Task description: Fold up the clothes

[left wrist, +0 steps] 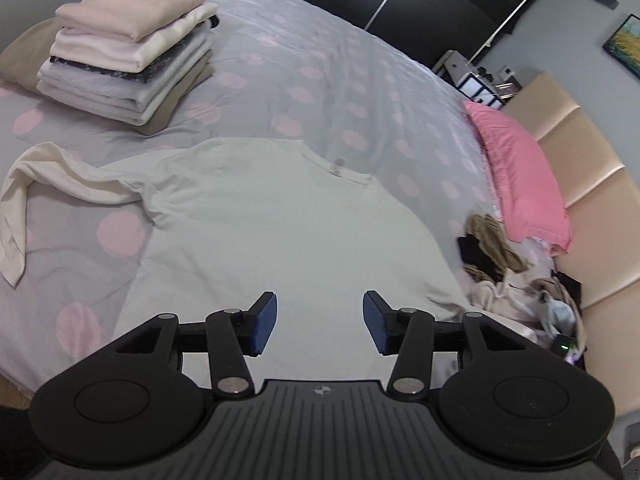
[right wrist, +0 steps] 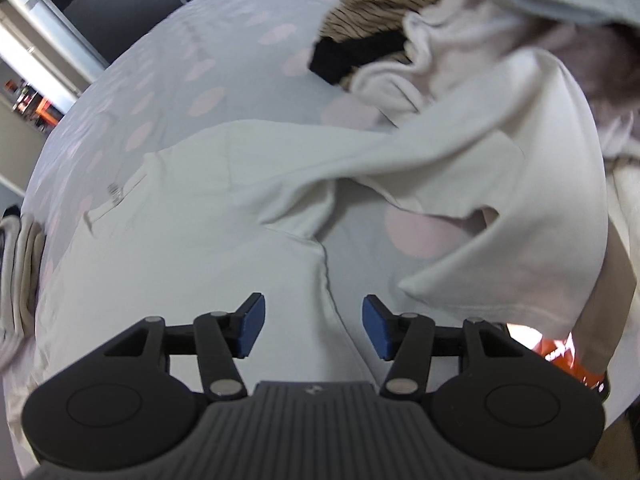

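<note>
A cream long-sleeved shirt (left wrist: 256, 216) lies spread flat on the bed, collar toward the far side. Its left sleeve (left wrist: 36, 184) trails off, bent and hanging down. My left gripper (left wrist: 319, 326) is open and empty, hovering over the shirt's lower body. In the right wrist view the same shirt (right wrist: 192, 208) shows with its right sleeve (right wrist: 500, 184) lying crumpled over the bedspread. My right gripper (right wrist: 313, 330) is open and empty above the shirt's right side seam, near the armpit.
A stack of folded clothes (left wrist: 128, 52) stands at the far left of the grey bedspread with pink dots (left wrist: 320, 80). A pile of unfolded clothes (left wrist: 504, 268) lies at the right by a pink pillow (left wrist: 520, 176) and a padded headboard (left wrist: 592, 184).
</note>
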Demonstrator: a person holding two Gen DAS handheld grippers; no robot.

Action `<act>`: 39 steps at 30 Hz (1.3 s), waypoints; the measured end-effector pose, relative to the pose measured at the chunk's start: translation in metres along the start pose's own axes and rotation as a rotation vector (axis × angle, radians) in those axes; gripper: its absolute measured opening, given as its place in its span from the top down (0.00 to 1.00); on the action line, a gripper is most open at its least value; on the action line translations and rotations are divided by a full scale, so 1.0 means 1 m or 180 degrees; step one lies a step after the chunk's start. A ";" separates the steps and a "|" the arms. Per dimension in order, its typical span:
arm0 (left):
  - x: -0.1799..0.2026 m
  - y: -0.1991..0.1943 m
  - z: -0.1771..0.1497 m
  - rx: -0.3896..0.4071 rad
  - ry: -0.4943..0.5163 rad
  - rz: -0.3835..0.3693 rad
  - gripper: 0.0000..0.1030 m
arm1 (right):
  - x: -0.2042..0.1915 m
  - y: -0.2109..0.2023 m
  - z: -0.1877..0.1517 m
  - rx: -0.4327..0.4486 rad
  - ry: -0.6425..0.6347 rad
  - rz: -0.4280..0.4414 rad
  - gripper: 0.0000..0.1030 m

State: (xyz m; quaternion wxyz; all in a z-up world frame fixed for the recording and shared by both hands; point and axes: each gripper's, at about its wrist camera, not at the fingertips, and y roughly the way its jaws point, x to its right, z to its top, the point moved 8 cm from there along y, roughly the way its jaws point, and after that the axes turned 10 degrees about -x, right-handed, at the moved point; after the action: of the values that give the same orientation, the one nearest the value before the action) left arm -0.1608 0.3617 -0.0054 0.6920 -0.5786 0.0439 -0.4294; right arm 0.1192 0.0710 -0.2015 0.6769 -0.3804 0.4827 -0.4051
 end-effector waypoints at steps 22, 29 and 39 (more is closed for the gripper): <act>0.010 -0.019 0.004 0.0202 0.0073 -0.0094 0.59 | -0.010 0.012 -0.007 -0.0106 0.0026 0.0003 0.44; -0.001 -0.033 -0.003 0.0278 0.0180 -0.0115 0.60 | -0.011 0.015 -0.007 -0.0092 0.0027 -0.0080 0.44; -0.021 -0.036 0.005 0.0338 0.0051 -0.0054 0.65 | -0.019 0.017 -0.009 -0.0042 -0.0127 -0.0165 0.44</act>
State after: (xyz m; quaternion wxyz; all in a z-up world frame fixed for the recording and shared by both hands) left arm -0.1908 0.3806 0.0176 0.7177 -0.5380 0.0217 -0.4416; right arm 0.1100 0.0942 -0.2124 0.6732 -0.4052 0.4617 -0.4117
